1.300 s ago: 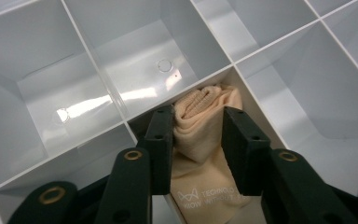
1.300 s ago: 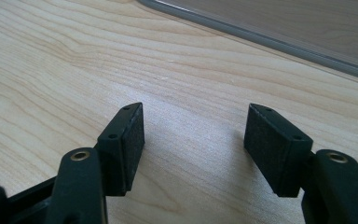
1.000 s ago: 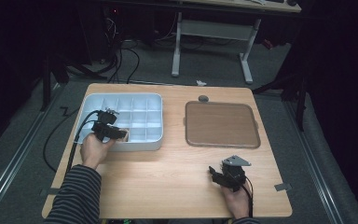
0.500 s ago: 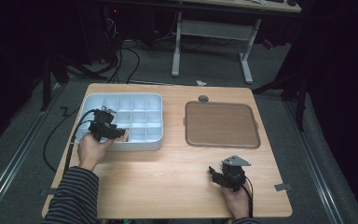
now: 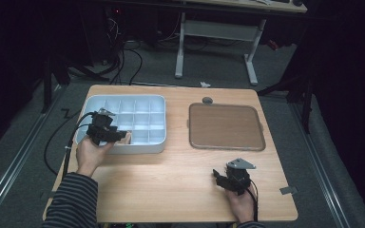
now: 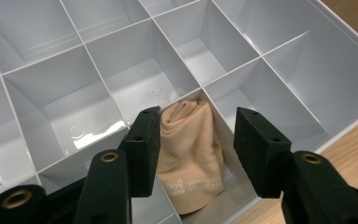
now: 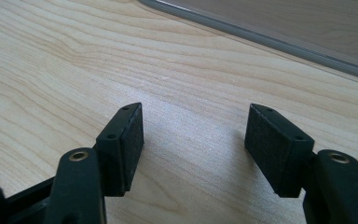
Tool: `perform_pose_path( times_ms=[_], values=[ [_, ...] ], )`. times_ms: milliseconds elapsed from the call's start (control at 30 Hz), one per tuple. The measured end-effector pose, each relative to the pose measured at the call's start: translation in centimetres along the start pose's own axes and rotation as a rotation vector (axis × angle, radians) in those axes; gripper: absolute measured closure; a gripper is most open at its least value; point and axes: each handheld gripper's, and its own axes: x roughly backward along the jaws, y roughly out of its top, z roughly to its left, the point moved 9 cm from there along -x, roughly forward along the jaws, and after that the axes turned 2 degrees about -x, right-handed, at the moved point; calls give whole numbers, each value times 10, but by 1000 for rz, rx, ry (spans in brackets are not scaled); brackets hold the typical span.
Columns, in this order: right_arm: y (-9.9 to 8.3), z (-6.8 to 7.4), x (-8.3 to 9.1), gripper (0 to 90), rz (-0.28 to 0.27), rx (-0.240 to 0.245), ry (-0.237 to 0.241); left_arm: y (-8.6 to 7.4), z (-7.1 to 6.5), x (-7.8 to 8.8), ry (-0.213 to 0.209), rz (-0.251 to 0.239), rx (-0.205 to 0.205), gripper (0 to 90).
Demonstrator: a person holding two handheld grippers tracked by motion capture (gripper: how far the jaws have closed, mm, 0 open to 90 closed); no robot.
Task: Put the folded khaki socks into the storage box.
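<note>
A rolled beige cloth (image 6: 191, 154) with pale printed lettering lies in a front-row compartment of the white divided tray (image 6: 121, 84). My left gripper (image 6: 196, 128) hovers over that compartment with the cloth between its jaws. The jaws have just been opening, and the right pad (image 6: 256, 144) stands clear of the cloth. In the high view the left gripper (image 5: 121, 136) is at the tray's (image 5: 138, 100) near edge, where a bit of the cloth (image 5: 128, 137) peeks out. My right gripper (image 7: 196, 121) is open over bare wood, low at the table's front right (image 5: 220, 177).
A brown flat tray (image 5: 225, 126) lies on the right half of the wooden table (image 5: 171, 180); its rim (image 7: 261, 32) runs beyond the right gripper. A small dark round object (image 5: 207, 100) sits near the table's far edge. The tray's other compartments look empty.
</note>
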Motion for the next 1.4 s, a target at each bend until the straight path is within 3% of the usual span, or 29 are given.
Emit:
perform_pose_path(
  times_ms=[533, 1100, 1400],
  values=[
    [0, 0, 0, 372, 0, 0, 0, -7, -6, 16, -10, -47, -16, 509],
    [0, 0, 0, 372, 0, 0, 0, -21, -11, 24, -14, -82, 5, 508],
    [0, 0, 0, 372, 0, 0, 0, -27, -17, 29, -18, -98, -8, 506]
  ],
)
